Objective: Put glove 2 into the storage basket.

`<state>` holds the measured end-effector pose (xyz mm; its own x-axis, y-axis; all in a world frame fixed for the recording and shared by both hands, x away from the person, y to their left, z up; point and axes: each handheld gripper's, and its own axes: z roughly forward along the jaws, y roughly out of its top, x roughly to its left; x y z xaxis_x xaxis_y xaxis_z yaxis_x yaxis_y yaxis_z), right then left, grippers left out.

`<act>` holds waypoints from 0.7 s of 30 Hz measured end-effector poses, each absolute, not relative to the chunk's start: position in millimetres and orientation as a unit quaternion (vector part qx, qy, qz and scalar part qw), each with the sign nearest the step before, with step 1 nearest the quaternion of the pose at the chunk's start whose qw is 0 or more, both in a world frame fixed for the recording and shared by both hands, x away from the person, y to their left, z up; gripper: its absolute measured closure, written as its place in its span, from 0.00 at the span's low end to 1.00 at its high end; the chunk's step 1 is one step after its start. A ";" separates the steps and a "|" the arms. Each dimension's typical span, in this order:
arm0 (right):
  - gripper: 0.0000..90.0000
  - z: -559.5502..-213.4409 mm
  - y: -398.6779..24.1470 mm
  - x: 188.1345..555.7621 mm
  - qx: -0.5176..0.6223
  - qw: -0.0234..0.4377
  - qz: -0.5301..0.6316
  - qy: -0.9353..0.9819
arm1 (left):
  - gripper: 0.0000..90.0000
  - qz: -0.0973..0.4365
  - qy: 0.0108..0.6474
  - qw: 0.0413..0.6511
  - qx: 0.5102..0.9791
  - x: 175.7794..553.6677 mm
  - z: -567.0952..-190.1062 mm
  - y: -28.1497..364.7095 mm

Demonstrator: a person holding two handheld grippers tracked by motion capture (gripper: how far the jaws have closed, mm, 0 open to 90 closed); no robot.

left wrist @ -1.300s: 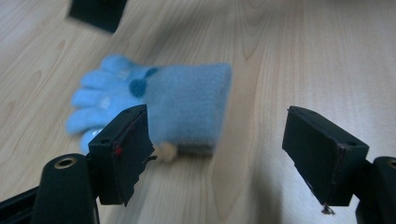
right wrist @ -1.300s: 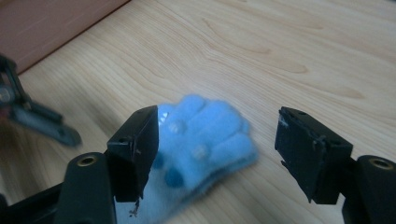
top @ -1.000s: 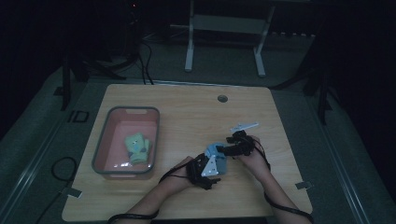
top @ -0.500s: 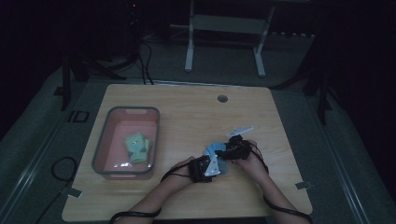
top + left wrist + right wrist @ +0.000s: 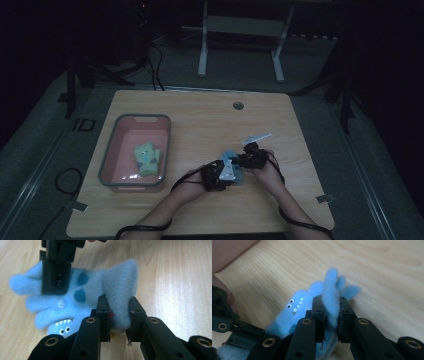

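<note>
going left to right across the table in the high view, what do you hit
pink bin with green item inside → left gripper shut on blue plush toy → right gripper, also shut on it; both jaws have just been closing. The round hole lies farther back on the table.

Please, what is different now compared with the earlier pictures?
Both grippers have just been closing. The left gripper now pinches one end of the blue fuzzy toy, and the right gripper pinches the other. The hands drew slightly closer together. The pink bin, with the green item inside, stayed put.
</note>
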<state>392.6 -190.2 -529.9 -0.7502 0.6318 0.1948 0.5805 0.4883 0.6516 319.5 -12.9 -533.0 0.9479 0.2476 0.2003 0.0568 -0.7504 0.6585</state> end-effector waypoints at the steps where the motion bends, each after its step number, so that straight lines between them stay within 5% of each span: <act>1: 0.89 -526.1 -189.4 392.5 0.349 0.038 0.365 0.862 | 0.85 0.143 0.083 0.345 0.924 319.4 -528.4 -11.6; 21: 0.91 -459.6 -136.8 392.3 0.300 0.050 0.409 0.860 | 0.85 0.184 0.089 0.308 0.929 309.7 -460.9 45.8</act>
